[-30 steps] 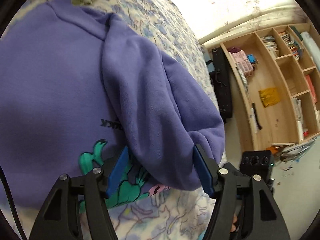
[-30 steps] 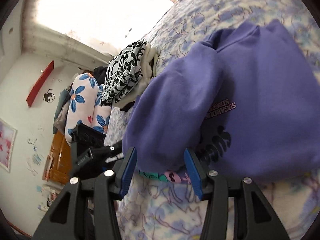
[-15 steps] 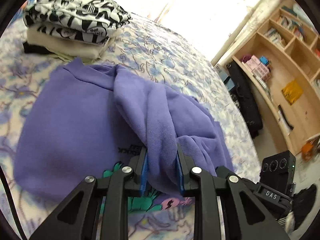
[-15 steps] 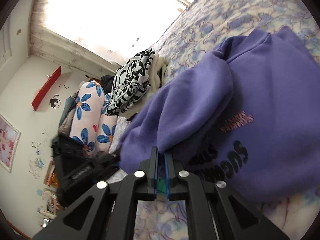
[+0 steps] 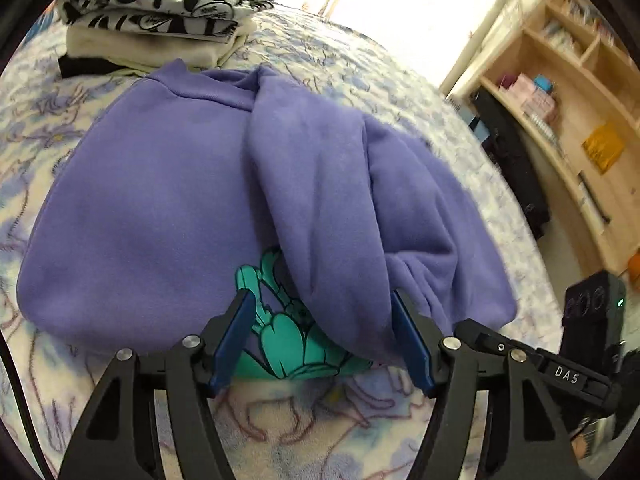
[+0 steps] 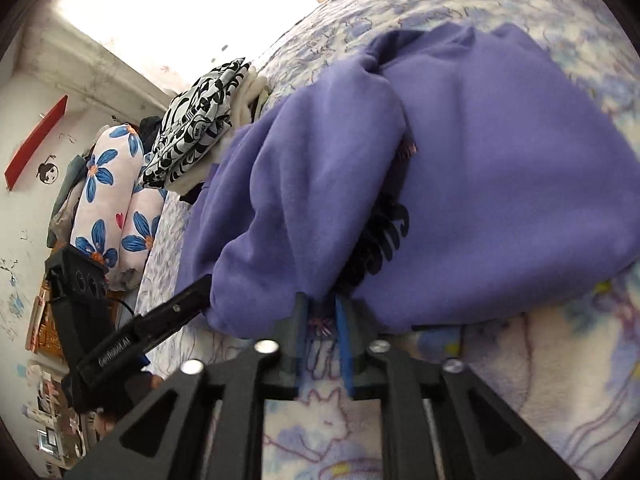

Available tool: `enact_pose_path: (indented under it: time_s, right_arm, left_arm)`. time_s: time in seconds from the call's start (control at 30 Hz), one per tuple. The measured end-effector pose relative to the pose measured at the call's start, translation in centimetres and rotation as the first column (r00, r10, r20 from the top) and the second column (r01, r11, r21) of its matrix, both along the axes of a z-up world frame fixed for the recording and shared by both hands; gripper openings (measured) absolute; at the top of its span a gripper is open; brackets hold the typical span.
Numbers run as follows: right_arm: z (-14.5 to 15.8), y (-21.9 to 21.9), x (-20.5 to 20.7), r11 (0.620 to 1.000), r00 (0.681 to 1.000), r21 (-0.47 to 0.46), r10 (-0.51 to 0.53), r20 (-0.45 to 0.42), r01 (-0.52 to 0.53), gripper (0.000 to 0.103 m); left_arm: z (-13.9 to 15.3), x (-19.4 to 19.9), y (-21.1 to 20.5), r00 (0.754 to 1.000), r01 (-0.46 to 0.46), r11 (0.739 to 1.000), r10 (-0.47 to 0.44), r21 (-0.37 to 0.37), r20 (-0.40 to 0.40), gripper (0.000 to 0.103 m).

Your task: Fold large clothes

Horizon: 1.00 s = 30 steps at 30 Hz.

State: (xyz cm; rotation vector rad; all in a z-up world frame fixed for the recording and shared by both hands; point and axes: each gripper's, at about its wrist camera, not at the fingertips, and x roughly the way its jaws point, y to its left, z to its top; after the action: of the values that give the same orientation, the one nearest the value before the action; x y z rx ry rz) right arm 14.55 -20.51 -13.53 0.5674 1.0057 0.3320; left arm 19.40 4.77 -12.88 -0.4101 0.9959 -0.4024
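The purple sweatshirt (image 5: 152, 208) lies on the patterned bedspread (image 5: 320, 420) straight ahead of both tools, collar at the far end and hem nearest them, so its long axis runs away from the fingers. The left gripper (image 5: 320, 340) stands released, its blue pads wide to either side of the folded-in sleeve (image 5: 332, 216) without pinching it. The right gripper (image 6: 320, 324) is nearly closed at the hem edge; whether cloth sits between its pads cannot be told. Both sit at the hem, the right one a touch nearer, so a lengthwise fold toward the collar looks to be what comes next. The fabric is thick, matte fleece that bunches in soft rolls, with a teal print (image 5: 288, 344) peeking out under the sleeve. Beyond the collar rests a folded stack (image 5: 160, 12), black-and-white print on cream.
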Motion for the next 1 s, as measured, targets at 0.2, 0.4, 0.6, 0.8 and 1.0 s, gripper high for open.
enact_pose_path:
  time_s: [0.2,0.4,0.6,0.8,1.0]
  right_arm:
    - [1.4,-1.2,0.8,0.997,0.997,0.038,-0.066,0.043,0.065,0.054]
    - [0.5,-1.1,3.4,0.995,0.996,0.024,-0.093,0.004,0.093,0.054]
    - [0.2,-1.0,4.5,0.995,0.995,-0.040,-0.085,0.053,0.088,0.011]
    - [-1.2,-3.8,3.5,0.988,0.988,-0.027,-0.151,0.038,0.152,0.009]
    - [-0.9,-3.4,3.6,0.989,0.988,-0.025,-0.145,0.052,0.147,0.009]
  left_arm:
    - [-0.4,2.7,3.8,0.998,-0.056,0.967,0.055,-0.250,-0.010,0.067]
    - [-2.7,5.4,3.3,0.997,-0.053,0.940,0.031,-0.337,-0.073,0.041]
    - [-4.8,6.7,2.0,0.993,-0.064,0.925,0.023,-0.375,-0.115,0.041]
    - [-5.2,6.9,1.6,0.995,-0.060,0.924,0.027,-0.377,-0.092,0.041]
    - [-4.4,6.7,2.6,0.988,-0.145,0.931,0.118,-0.336,-0.099,0.011]
